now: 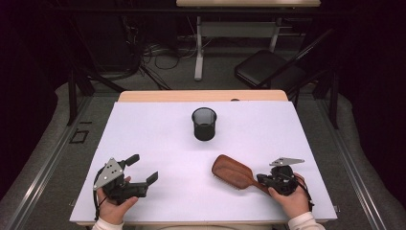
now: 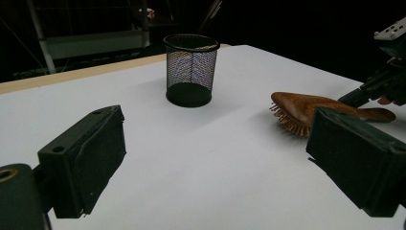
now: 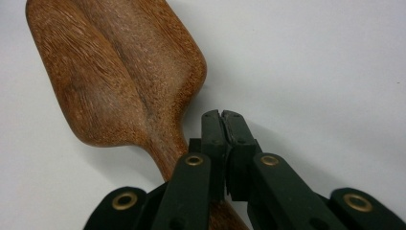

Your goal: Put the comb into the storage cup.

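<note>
Right gripper hovers above wooden hairbrush handle, jaws pressed together, gripping nothing. Left gripper rests with jaws apart. Mesh cup stands mid-table.

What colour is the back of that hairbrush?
Reddish-brown wood with visible grain; the hairbrush shows best in the right gripper view.

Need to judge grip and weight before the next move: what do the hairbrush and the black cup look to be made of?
Hairbrush: looks like reddish-brown wood with a smooth, low-sheen finish; grain lines run along its back in the right gripper view. Its bristles are pale pins, material unclear.
Black cup: apparently fine metal wire mesh, matt black; light passes through its wall, with a solid rim and base.
</note>
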`<action>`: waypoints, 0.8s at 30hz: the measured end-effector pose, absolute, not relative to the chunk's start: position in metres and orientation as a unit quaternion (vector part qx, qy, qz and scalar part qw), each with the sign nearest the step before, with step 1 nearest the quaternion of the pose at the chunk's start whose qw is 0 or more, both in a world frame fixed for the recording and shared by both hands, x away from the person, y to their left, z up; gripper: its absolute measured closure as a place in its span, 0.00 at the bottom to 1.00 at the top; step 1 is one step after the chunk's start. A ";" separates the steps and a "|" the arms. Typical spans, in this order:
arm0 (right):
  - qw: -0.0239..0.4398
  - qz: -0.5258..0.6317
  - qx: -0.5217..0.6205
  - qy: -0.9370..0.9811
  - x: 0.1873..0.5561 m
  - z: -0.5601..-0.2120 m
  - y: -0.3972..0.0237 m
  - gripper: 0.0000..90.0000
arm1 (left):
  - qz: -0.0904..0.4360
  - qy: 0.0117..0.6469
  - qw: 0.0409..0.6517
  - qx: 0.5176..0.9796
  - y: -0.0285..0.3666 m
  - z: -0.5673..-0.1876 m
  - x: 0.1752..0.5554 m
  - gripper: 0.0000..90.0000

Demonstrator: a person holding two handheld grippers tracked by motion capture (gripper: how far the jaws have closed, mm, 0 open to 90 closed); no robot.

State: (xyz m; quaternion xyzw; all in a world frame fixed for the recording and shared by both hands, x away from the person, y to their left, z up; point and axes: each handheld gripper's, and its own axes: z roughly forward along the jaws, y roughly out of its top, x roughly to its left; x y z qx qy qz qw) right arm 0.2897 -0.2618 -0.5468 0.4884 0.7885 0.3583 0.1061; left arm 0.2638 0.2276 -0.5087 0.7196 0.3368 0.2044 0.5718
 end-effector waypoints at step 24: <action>0.128 0.388 0.492 0.769 0.290 -0.536 -0.273 0.86 | 0.203 0.339 0.573 0.718 0.227 -0.509 0.264 0.07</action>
